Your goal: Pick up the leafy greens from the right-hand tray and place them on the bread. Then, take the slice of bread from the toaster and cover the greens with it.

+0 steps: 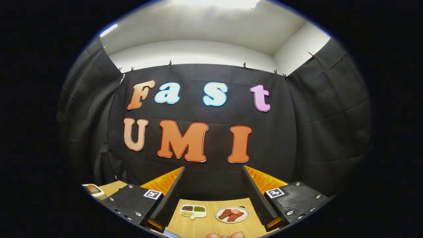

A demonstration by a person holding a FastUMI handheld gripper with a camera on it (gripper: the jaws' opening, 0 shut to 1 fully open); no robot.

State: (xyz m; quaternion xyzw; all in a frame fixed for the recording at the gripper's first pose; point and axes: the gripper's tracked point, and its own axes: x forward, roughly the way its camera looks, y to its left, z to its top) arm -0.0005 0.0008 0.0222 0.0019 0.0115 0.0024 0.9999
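Fingers [213,172] spread, empty, above wooden table [205,228]; black cloth wall [214,185] beyond.

Hand-held gripper [213,172] raised, fingers spread wide, empty.

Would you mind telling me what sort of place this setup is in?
Probably a cloth-walled recording booth staged as a kitchen: a light wooden table carries a white divided tray and a white plate of meat slices, between the open gripper fingers.

No readable text besides booth wall.
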